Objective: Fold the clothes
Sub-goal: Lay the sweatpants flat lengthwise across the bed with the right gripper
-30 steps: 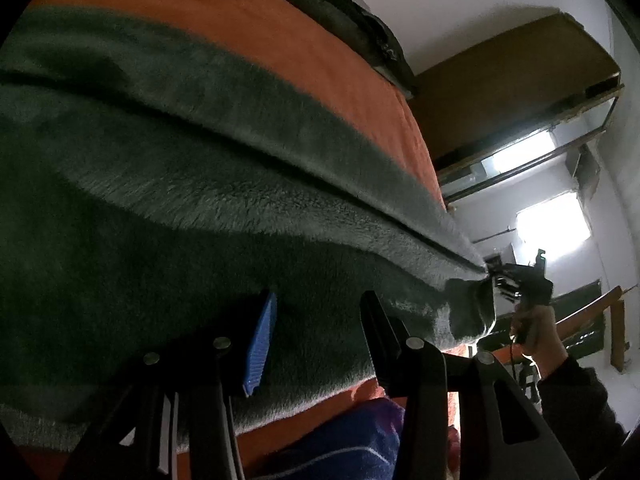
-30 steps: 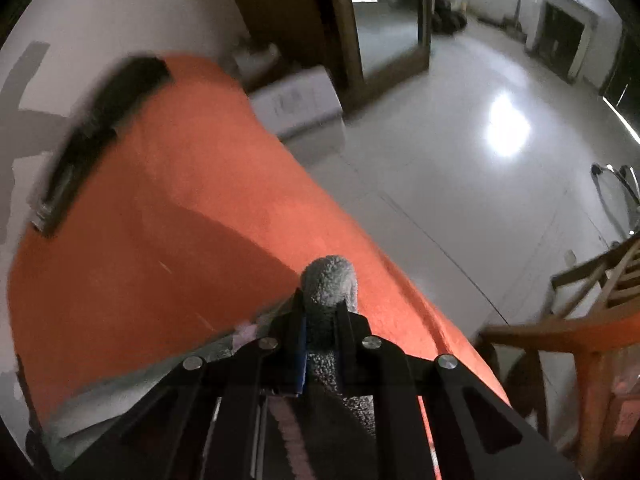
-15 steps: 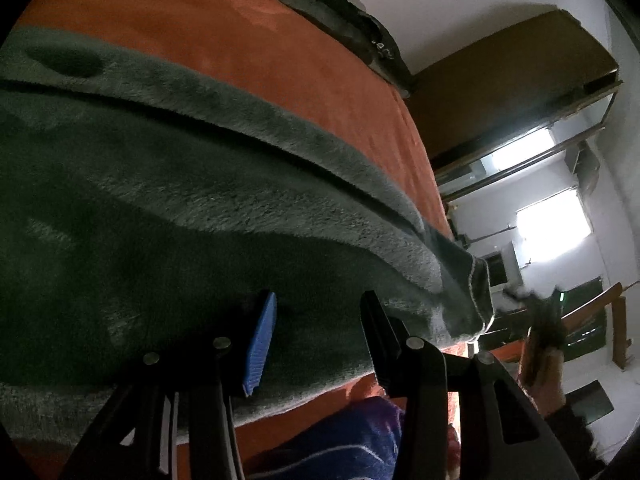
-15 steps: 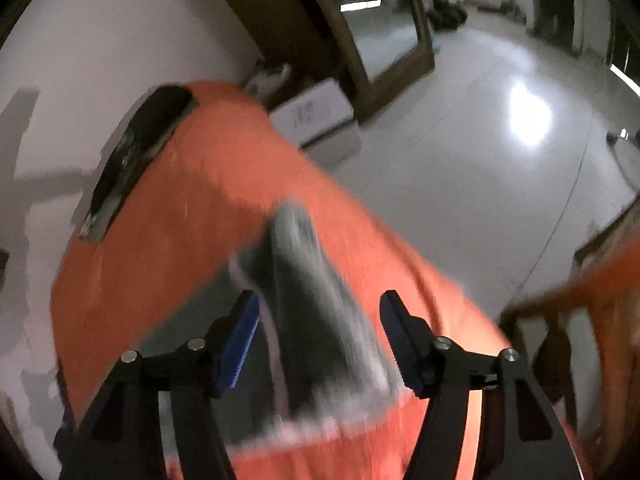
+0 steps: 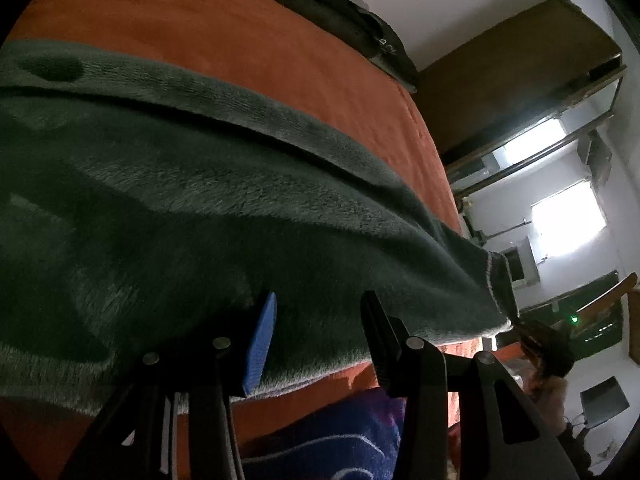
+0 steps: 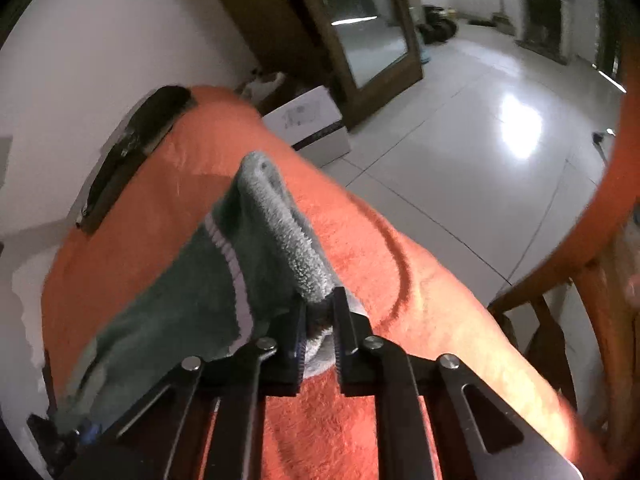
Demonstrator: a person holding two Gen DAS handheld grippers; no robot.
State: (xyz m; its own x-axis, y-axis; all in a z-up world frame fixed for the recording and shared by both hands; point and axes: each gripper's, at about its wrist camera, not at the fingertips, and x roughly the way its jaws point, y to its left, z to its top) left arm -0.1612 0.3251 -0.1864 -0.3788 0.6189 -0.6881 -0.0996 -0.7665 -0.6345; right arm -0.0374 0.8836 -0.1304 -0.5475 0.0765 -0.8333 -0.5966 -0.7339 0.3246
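Here, the left claw (image 5: 316, 330) hangs half open, gripping nothing, above a green fleece garment (image 5: 200, 208) spread on the orange bed (image 5: 248, 36). Meanwhile, the right claw (image 6: 318, 312) is closing, pinching the garment's corner ahead; folding looks barely begun.

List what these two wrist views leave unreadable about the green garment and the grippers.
- Left wrist view: the green garment runs past the left edge, so its full shape and type cannot be told.
- Left wrist view: whether the left hand-held gripper touches the cloth; its fingers cover the contact.
- Right wrist view: the right hand-held gripper is closing on the garment's corner; the pinched part is hidden.
- Right wrist view: the chair is blurred.
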